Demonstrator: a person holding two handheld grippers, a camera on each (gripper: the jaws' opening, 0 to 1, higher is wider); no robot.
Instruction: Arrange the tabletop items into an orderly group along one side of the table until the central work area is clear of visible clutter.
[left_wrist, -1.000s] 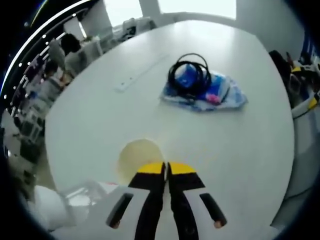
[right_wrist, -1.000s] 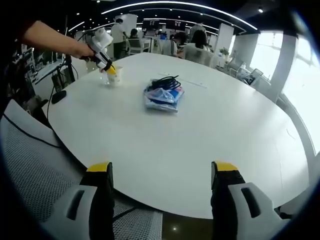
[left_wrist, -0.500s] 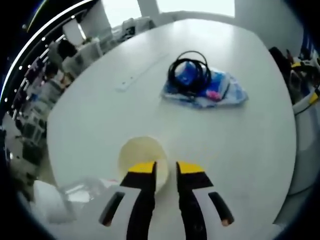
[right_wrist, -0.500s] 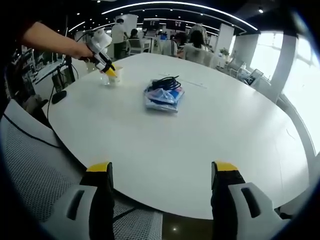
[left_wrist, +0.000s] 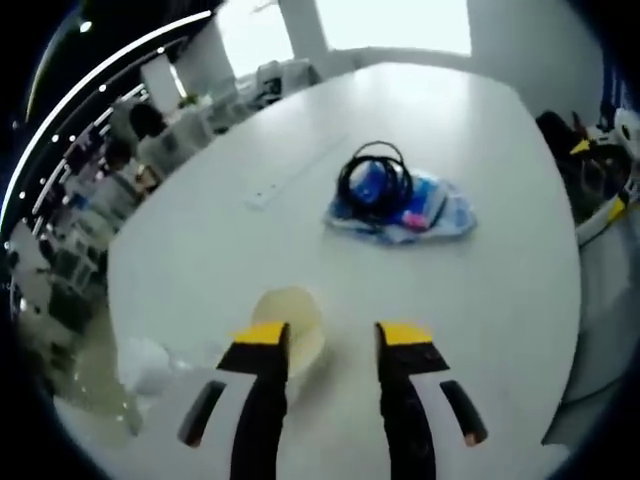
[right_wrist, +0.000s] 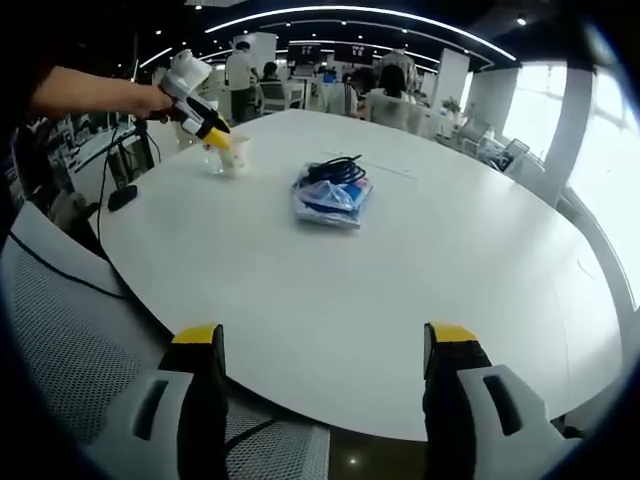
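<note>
In the left gripper view my left gripper (left_wrist: 333, 335) stands open just above the white round table (left_wrist: 200, 250), with a pale paper cup (left_wrist: 292, 322) upright beside its left jaw and free of both jaws. Farther on, a black coiled cable (left_wrist: 377, 178) lies on a blue and white plastic bag (left_wrist: 428, 208). The right gripper view shows the left gripper (right_wrist: 216, 137) in a person's hand above the cup (right_wrist: 234, 153) near the far left edge, and the bag (right_wrist: 332, 197) with the cable (right_wrist: 336, 166) mid-table. My right gripper (right_wrist: 326, 340) hangs open at the near edge, holding nothing.
A thin white strip (left_wrist: 290, 170) lies on the table beyond the cup. Something clear and blurred (left_wrist: 148, 362) sits left of the cup. A mesh chair (right_wrist: 70, 340) stands at the near left of the table. People sit beyond the table's far side (right_wrist: 385, 95).
My left gripper has gone from shut to open and drawn back a little from the paper cup, which stays standing. The right gripper has held still.
</note>
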